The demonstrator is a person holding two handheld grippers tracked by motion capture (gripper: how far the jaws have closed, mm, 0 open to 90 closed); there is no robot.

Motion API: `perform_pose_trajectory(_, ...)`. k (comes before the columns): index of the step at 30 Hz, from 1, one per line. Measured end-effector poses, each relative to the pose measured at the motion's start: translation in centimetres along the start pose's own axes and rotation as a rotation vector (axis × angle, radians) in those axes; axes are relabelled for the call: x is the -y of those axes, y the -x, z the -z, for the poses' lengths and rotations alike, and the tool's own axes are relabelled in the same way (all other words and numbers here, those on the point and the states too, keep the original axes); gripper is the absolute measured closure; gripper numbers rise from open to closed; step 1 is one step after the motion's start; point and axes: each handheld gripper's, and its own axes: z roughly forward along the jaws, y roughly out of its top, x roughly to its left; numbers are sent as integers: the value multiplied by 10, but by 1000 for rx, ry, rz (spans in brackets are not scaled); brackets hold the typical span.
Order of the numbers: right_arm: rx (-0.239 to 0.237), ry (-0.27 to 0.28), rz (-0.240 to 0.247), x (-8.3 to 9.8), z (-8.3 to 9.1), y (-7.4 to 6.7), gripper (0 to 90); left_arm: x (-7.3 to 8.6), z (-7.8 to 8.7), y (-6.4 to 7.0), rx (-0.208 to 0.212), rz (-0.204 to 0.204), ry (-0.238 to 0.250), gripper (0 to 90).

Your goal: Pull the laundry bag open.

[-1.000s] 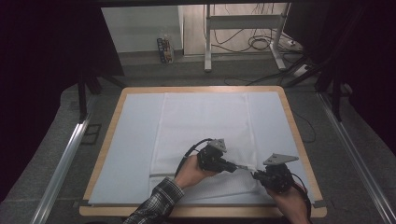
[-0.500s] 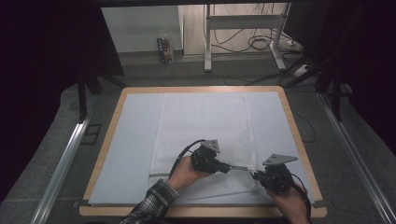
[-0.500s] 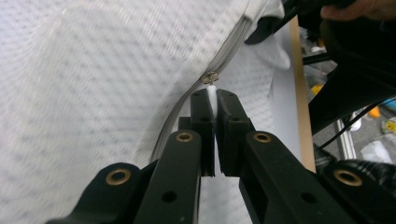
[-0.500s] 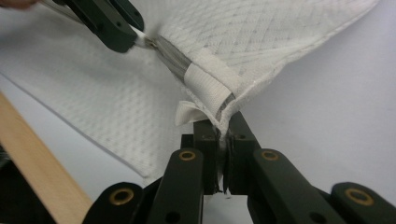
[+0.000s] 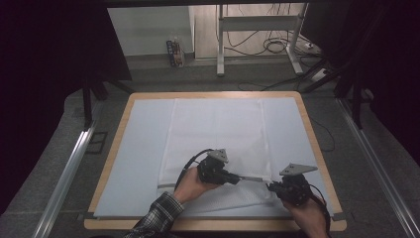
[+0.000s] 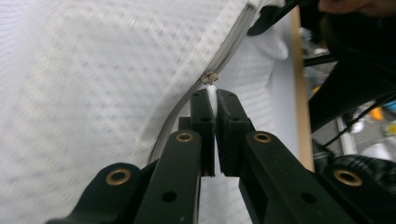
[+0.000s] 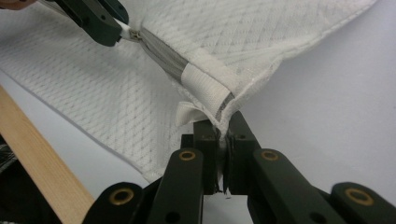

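On the near half of the bench [image 5: 119, 148], a white quilted cover [image 5: 218, 134] lies flat across a pale sheet, with a grey zipper [image 6: 231, 46] running along its near edge.

At the left, the left hand-held gripper [image 5: 236, 178] points rightward along that edge. Seen from its own camera, its jaws are pinched nearly together on the small white pull tab [image 6: 211, 93] of the zipper, with the metal slider [image 6: 210, 77] just beyond the tips. The zipper teeth stretch away from the slider toward the cover's corner.

Further right, the right hand-held gripper [image 5: 271, 187] faces the left one, close but not touching. Its jaws are clamped narrow on the corner of the cover [image 7: 219, 105], right where the zipper ends under a white fabric tab, and the cloth there bunches slightly between the pads.

The work looks like drawing the slider along while the corner is held taut. The tab is thin and gripped only at its tip, so a pull angled away from the zipper's line could slip it out of the jaws. If the right grip slackens or rises, the fabric may wrinkle and jam the slider. Loose cloth beside the teeth could also be caught.
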Motion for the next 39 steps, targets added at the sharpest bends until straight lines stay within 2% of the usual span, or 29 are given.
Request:
perform_pose_trajectory(6,2,5,-1,0,0,0,848,6,7,0,-10,10,6,876)
perform_pose_trajectory(11,9,4,-1,1,1,2,848,13,15,0,-37,15,-2,875)
perform_pose_trajectory(14,1,9,-8,1,1,3,848,19,20,1,-41,31,16,875)
perform_pose_trajectory(21,-10,9,-1,1,0,1,846,23,23,6,-58,12,20,875)
perform_pose_trajectory(29,-11,-11,8,1,-2,0,846,28,23,7,-56,20,26,875)
perform_pose_trajectory(30,-2,-12,4,1,-2,-1,846,29,24,6,-67,8,14,875)
perform_pose_trajectory(34,7,-8,-6,1,-1,1,846,38,32,0,-46,42,37,875)
perform_pose_trajectory(39,6,-14,-3,1,-2,-1,846,42,38,-1,-50,45,39,874)
